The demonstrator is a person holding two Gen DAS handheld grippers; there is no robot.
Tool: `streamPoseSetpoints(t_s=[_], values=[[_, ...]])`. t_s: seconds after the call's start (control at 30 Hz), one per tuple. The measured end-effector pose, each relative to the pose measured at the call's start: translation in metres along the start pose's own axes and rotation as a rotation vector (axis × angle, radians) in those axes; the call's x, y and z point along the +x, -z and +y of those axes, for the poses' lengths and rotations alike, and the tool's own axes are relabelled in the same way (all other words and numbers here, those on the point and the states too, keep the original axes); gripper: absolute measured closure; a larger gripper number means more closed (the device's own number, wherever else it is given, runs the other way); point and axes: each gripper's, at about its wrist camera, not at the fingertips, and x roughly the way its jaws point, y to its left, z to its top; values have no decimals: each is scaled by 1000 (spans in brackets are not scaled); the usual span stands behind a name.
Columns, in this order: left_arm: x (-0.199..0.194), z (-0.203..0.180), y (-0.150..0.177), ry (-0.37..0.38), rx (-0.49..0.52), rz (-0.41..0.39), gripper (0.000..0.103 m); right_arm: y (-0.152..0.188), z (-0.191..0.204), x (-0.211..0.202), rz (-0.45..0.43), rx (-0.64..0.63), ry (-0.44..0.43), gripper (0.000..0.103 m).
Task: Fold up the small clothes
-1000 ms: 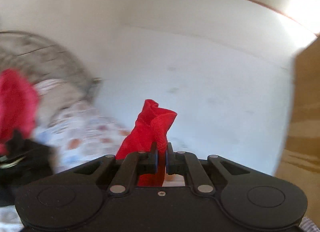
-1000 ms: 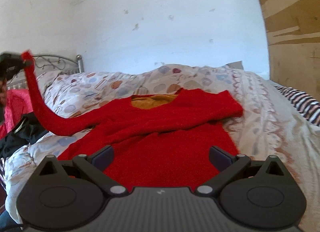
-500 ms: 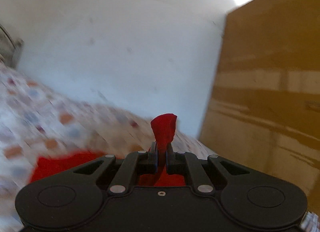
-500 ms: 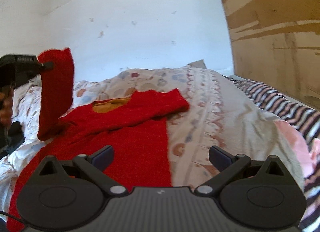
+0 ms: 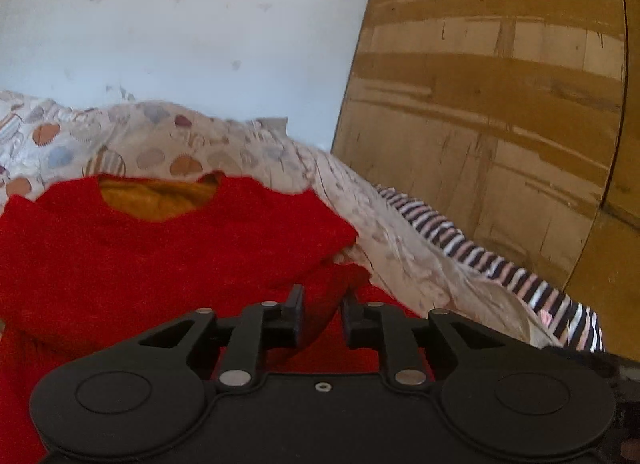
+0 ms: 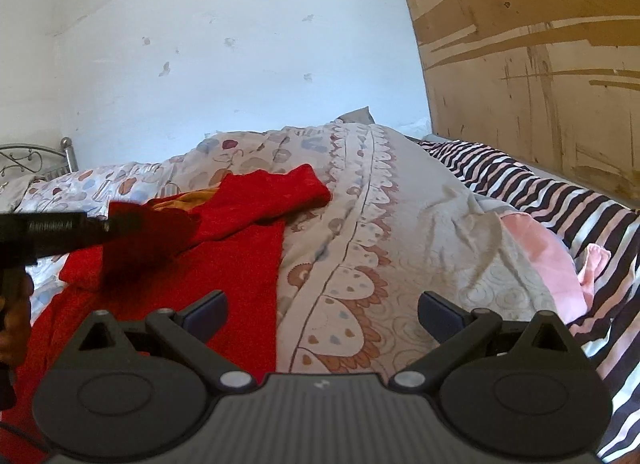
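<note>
- Left black hand-held gripper (image 5: 322,314), fingers slightly parted with red fabric between them, hovers over red knitted sweater (image 5: 160,248).
- Right black hand-held gripper (image 6: 322,314) gapes wide, empty, beside that sweater on patterned quilt (image 6: 360,248).
- No readable writing.

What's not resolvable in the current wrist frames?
- Left gripper: whether cloth sits between its slightly parted fingers; the red sweater fills the gap's background in the left wrist view.
- Its tip in the right wrist view: blurred into the sleeve.
- Sweater hem: cut off by both gripper bodies and the frame edges.
</note>
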Motion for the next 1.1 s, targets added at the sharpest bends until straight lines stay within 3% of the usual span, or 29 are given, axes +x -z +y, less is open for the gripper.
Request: streamPoseSetpoints(t_s=[0.07, 0.13, 0.23, 0.3, 0.4, 0.5, 0.63, 0.77, 0.97, 1.07, 1.1], values=[[0, 3, 2, 17, -10, 17, 61, 0, 1, 1, 2, -3, -1, 0], [-4, 6, 2, 39, -21, 27, 25, 1, 2, 1, 4, -10, 1, 0], [-17, 4, 1, 38, 5, 30, 8, 1, 4, 1, 1, -26, 11, 0], [-29, 4, 3, 29, 45, 34, 3, 0, 6, 1, -7, -47, 26, 0], [-43, 13, 7, -37, 79, 50, 2, -2, 12, 3, -8, -92, 35, 0], [-53, 39, 5, -148, 58, 76, 1, -8, 22, 8, -2, -133, 1, 0], [-61, 97, -9, -345, 1, 105, 1, -17, 43, 20, 9, -190, -58, 0], [-60, 161, -34, -478, -50, 100, 1, -26, 72, 43, 64, -251, -113, 0], [-22, 238, -67, -550, -94, 97, 1, -27, 109, 75, 96, -299, -169, 0], [5, 271, -80, -501, -171, 136, 8, -24, 118, 87, 116, -317, -172, 0], [14, 278, -83, -486, -197, 150, 15, -23, 120, 90, 127, -323, -172, 0]])
